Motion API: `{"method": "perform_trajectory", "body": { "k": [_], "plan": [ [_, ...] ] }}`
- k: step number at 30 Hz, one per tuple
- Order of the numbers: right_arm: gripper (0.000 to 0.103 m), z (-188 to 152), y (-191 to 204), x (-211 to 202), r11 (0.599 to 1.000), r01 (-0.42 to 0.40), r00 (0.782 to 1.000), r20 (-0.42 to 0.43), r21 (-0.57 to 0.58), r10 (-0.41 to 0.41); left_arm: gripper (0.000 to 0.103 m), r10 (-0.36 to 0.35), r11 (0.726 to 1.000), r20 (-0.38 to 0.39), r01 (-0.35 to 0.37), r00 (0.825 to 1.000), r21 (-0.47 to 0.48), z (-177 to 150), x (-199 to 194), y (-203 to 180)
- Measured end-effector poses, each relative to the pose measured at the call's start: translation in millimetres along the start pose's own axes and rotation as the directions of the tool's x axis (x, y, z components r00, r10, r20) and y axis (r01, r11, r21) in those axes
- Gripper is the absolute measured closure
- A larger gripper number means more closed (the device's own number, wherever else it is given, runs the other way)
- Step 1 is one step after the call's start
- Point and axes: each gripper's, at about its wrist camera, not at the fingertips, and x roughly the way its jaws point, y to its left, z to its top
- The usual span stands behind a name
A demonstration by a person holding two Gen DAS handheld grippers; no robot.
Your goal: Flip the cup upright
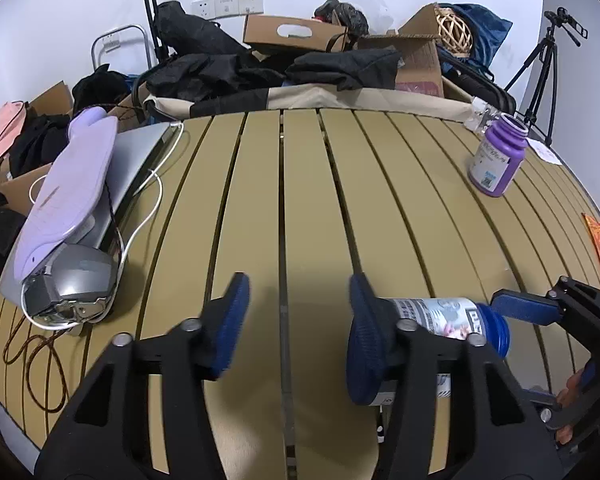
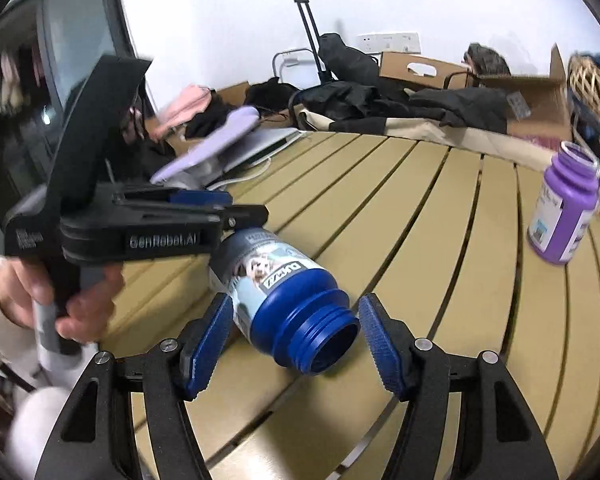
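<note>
Slatted surface [image 2: 400,208] carries the cup [image 2: 284,300] on its side; right tongs [image 2: 296,344] spread around its mouth, left tongs [image 1: 296,332] spread beside it; nothing flipped yet.

Two bottles, one blue [image 2: 288,300] and one purple [image 2: 562,216], and two claws, left [image 1: 296,328] and right [image 2: 296,344].

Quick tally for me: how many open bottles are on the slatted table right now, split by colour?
Blue bottle, lying on its side between the right gripper's fingers: 1
Purple bottle, standing upright, far side of the table: 1
Total: 2
</note>
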Motion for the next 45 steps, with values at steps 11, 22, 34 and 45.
{"method": "perform_trajectory", "body": {
  "k": [11,22,34,45],
  "plan": [
    [0.031,-13,-59,-36,0.984,0.116,0.993,0.021,0.134,-0.12,0.006,-0.043,0.908,0.019,0.031,0.999,0.417,9,-31,-57],
    [0.031,-15,-64,-29,0.981,0.15,0.989,-0.016,0.123,-0.15,0.009,0.002,0.712,-0.162,0.113,0.987,0.693,-6,41,-93],
    [0.031,-10,-78,-22,0.978,0.164,0.986,-0.042,0.127,-0.16,0.043,-0.047,0.805,-0.149,0.126,0.988,0.579,10,59,-73],
    [0.029,102,-105,-26,0.977,-0.08,0.995,0.068,0.196,0.068,0.043,-0.125,0.945,0.209,0.052,0.97,0.324,84,34,-45]
  ]
}}
